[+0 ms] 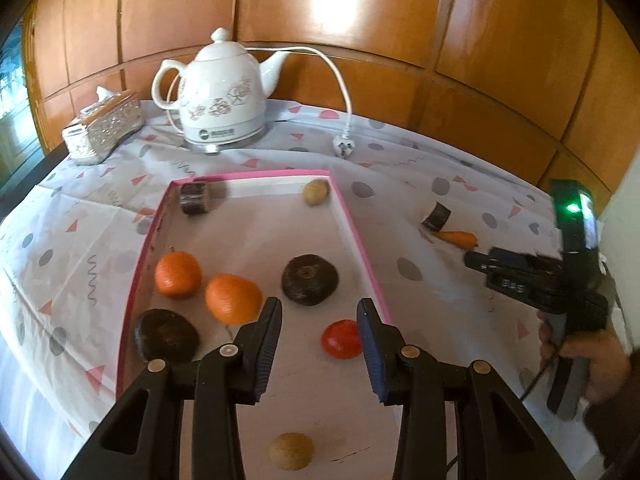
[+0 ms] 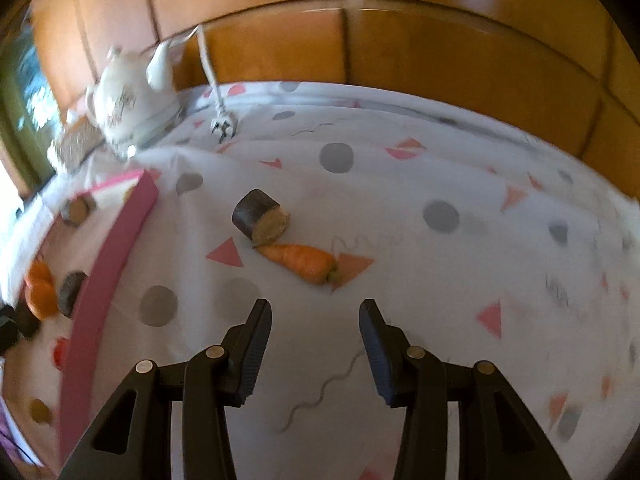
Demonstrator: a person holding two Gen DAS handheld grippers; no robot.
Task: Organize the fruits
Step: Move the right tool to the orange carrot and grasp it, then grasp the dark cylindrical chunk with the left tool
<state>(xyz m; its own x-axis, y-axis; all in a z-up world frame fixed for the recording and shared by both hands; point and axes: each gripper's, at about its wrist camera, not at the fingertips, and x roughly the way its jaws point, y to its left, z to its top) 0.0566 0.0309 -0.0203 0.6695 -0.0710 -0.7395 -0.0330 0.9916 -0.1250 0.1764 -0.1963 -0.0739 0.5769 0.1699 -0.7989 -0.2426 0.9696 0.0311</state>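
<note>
A pink-rimmed box (image 1: 362, 240) holds two oranges (image 1: 233, 299), a red tomato (image 1: 341, 339), two dark round fruits (image 1: 309, 279), two brownish kiwis (image 1: 316, 191) and a dark cut piece (image 1: 195, 198). My left gripper (image 1: 319, 312) is open and empty above the box, near the tomato. A carrot (image 2: 302, 262) and a dark cut cylinder (image 2: 261, 220) lie on the cloth right of the box. My right gripper (image 2: 315, 312) is open and empty, just short of the carrot; it also shows in the left wrist view (image 1: 476, 260).
A white teapot-style kettle (image 1: 222, 94) with cord and plug (image 1: 344, 146) stands at the back. A silver tissue box (image 1: 103, 126) sits at the back left. A patterned cloth (image 2: 440, 280) covers the table. Wooden panels (image 1: 360, 20) stand behind.
</note>
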